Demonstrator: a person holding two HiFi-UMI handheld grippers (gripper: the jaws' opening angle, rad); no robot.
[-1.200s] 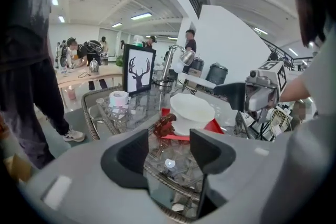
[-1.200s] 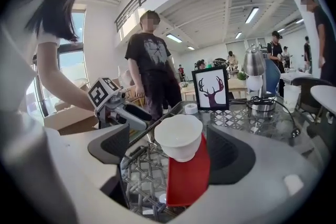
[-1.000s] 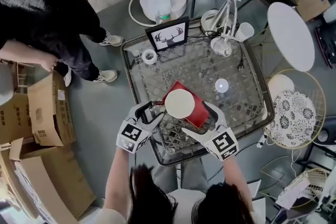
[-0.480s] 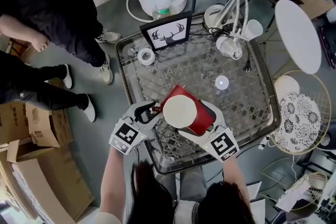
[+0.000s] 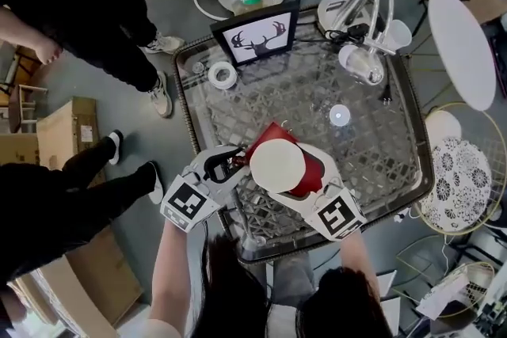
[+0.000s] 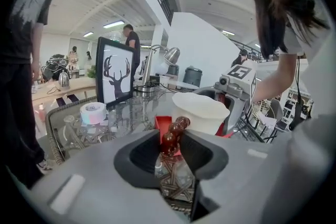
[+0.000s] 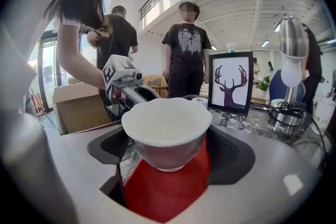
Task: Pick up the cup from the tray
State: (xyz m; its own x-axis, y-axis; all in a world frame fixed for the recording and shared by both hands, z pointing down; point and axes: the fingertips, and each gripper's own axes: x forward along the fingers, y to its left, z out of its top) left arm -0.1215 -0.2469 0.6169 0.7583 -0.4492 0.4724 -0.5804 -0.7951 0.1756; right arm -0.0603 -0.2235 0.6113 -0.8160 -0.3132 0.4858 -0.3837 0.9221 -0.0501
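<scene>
Clamping a white ceramic cup [image 7: 167, 128] by its sides, the right gripper [image 5: 295, 180] has its jaws spread wide around the bowl and holds it upright over a red square tray [image 7: 163, 191]. No view settles whether the cup's foot touches the tray. The tray lies near the front edge of a glass-topped lattice table [image 5: 301, 99]. Just left of the cup, the left gripper [image 5: 218, 167] has its jaws drawn narrow on a short string of dark red-brown beads [image 6: 170, 136], which points toward the tray's near corner. Farther back on the table stand a black-framed deer picture [image 5: 255, 39], a roll of white tape [image 5: 221, 75] and a silver desk lamp [image 5: 360, 59]. People stand beside the table's left side.
</scene>
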